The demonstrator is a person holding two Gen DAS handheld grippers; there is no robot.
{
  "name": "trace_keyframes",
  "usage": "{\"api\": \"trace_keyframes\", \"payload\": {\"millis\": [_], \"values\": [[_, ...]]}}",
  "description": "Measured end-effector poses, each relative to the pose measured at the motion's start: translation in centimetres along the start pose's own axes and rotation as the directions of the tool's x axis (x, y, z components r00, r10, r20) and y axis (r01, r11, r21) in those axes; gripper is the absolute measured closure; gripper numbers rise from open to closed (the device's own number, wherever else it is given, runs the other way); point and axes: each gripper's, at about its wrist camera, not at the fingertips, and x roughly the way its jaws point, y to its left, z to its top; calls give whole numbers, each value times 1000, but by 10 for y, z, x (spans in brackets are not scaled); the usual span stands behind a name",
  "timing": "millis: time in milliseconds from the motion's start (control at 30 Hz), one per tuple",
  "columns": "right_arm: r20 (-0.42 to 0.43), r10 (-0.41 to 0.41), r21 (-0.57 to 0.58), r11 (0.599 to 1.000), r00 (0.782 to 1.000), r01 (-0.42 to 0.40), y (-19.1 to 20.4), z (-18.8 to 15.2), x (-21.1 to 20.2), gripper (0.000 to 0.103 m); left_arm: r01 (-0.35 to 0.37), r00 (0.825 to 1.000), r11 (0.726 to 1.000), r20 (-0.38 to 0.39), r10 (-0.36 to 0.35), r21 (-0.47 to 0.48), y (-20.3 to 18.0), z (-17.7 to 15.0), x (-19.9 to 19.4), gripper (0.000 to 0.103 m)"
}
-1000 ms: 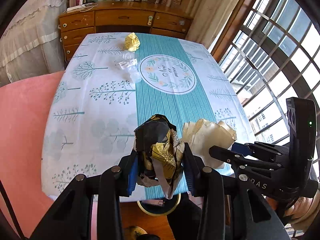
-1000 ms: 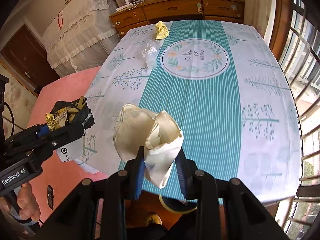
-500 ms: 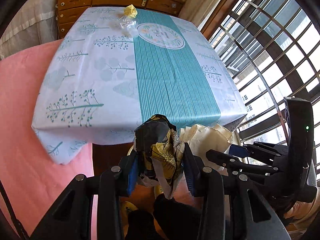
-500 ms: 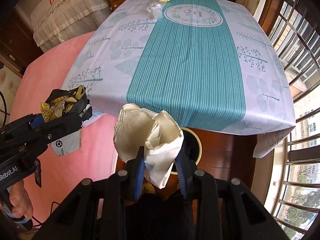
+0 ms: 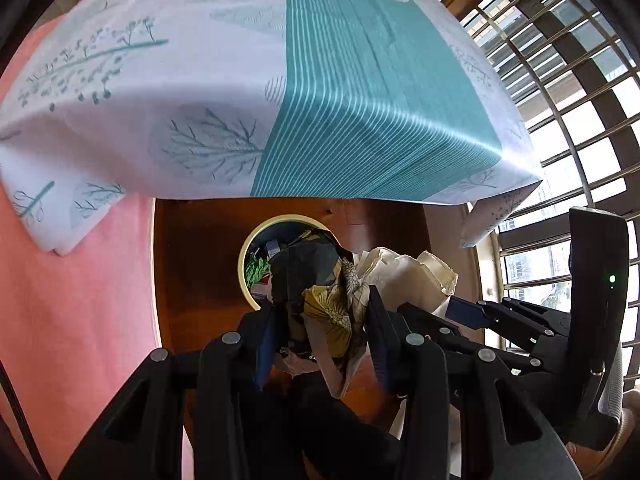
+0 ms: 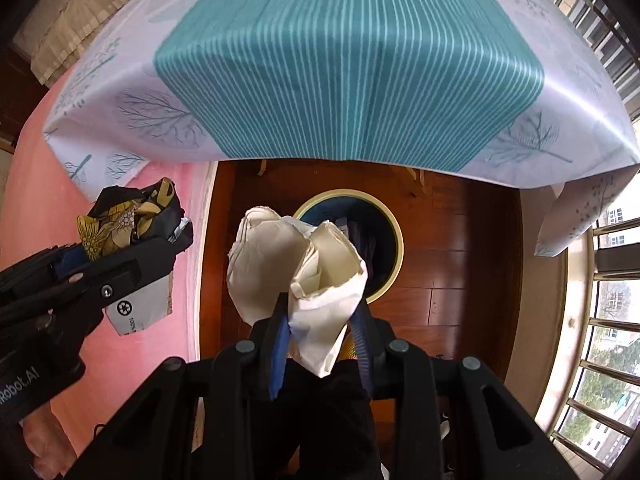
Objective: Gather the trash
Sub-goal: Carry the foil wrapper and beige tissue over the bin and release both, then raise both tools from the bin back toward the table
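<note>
My left gripper (image 5: 320,340) is shut on a crumpled black and yellow flowered wrapper (image 5: 316,292), also seen at the left of the right wrist view (image 6: 124,220). My right gripper (image 6: 320,340) is shut on a crumpled cream paper wad (image 6: 296,272), which shows beside the wrapper in the left wrist view (image 5: 404,276). Both are held above a round cream-rimmed bin (image 6: 394,256) on the wooden floor, under the table's front edge. The bin (image 5: 244,264) holds some rubbish and is partly hidden by the held pieces.
The table with a white and teal cloth (image 6: 348,80) hangs over the bin at the top of both views. A pink sheet (image 5: 72,300) lies to the left. Barred windows (image 5: 580,100) stand to the right. The floor is dark wood (image 6: 460,272).
Both grippers have drawn back off the table and tilted down, each still holding its piece. The table top has left the middle of view and the bin on the floor has come into sight.
</note>
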Motion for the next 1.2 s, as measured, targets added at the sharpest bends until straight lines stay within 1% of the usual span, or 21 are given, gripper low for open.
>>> {"api": "trace_keyframes", "payload": {"millis": [167, 400, 500, 600, 633, 700, 733, 767, 800, 833, 900, 1033, 1200], "values": [[-30, 8, 51, 999, 1000, -6, -20, -5, 65, 74, -5, 999, 998, -48, 2, -58, 17, -7, 70, 64], [-45, 40, 150, 988, 998, -32, -54, -6, 152, 73, -26, 993, 993, -117, 12, -113, 40, -14, 174, 63], [-44, 48, 198, 980, 998, -38, -72, -4, 181, 73, -17, 992, 992, -125, 2, -124, 45, -13, 208, 61], [-37, 56, 247, 968, 998, -45, -86, -1, 200, 72, 3, 993, 992, -121, -18, -124, 46, -11, 230, 56], [-34, 65, 264, 963, 997, -54, -91, 0, 205, 69, 9, 993, 992, -120, -24, -122, 46, -10, 237, 54], [-31, 94, 301, 950, 995, -80, -97, 2, 212, 68, 4, 992, 993, -123, -19, -121, 47, -9, 245, 46], [-32, 112, 316, 944, 993, -97, -101, 2, 217, 62, -3, 992, 992, -127, -13, -123, 47, -8, 249, 36], [-35, 126, 325, 940, 991, -108, -103, 2, 220, 58, -13, 991, 992, -131, -4, -126, 47, -8, 251, 23], [-37, 128, 329, 938, 991, -109, -105, 3, 220, 51, -28, 991, 991, -130, 11, -131, 47, -7, 252, 20], [-33, 122, 326, 940, 992, -105, -105, 6, 219, 50, -41, 992, 990, -127, 24, -136, 49, -7, 253, 15], [-23, 109, 309, 946, 994, -96, -102, 6, 217, 50, -63, 991, 987, -122, 46, -145, 52, -7, 252, 12], [-24, 108, 302, 949, 994, -95, -106, 7, 216, 49, -104, 990, 983, -111, 87, -152, 58, -8, 242, 12], [-25, 103, 288, 953, 994, -92, -105, 8, 200, 49, -150, 987, 975, -83, 138, -162, 62, -7, 214, 12]]}}
